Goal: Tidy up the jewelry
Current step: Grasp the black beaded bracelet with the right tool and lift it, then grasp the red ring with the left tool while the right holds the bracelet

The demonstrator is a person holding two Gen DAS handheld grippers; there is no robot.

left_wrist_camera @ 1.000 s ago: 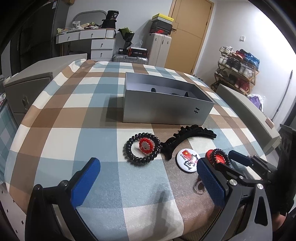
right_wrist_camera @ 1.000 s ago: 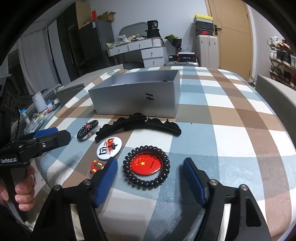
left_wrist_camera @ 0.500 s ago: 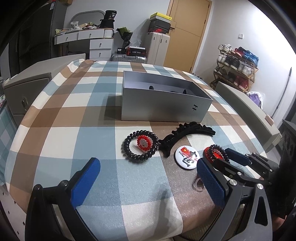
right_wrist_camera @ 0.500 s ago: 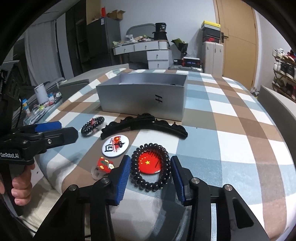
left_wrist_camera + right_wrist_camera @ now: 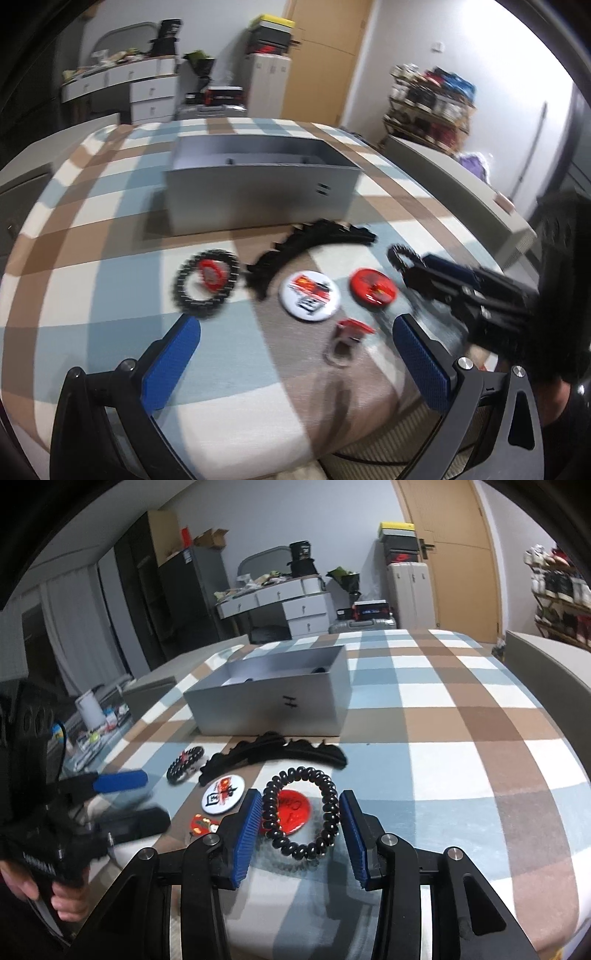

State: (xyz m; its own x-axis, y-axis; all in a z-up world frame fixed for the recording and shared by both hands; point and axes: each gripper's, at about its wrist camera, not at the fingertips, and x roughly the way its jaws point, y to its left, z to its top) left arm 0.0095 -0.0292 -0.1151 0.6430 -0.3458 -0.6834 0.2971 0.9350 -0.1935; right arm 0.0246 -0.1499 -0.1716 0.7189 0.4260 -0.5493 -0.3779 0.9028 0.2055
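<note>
On the plaid table [image 5: 461, 701], the open grey box [image 5: 273, 705] holds dark bits; right gripper [image 5: 301, 827] pinches a coil hair tie [image 5: 301, 812].

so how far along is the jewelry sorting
Early on. The grey box holds a couple of dark items. In hand: the right gripper is shut on the black coil hair tie, lifted off the red badge. Left out: both badges, the black headband, the other coil tie.
</note>
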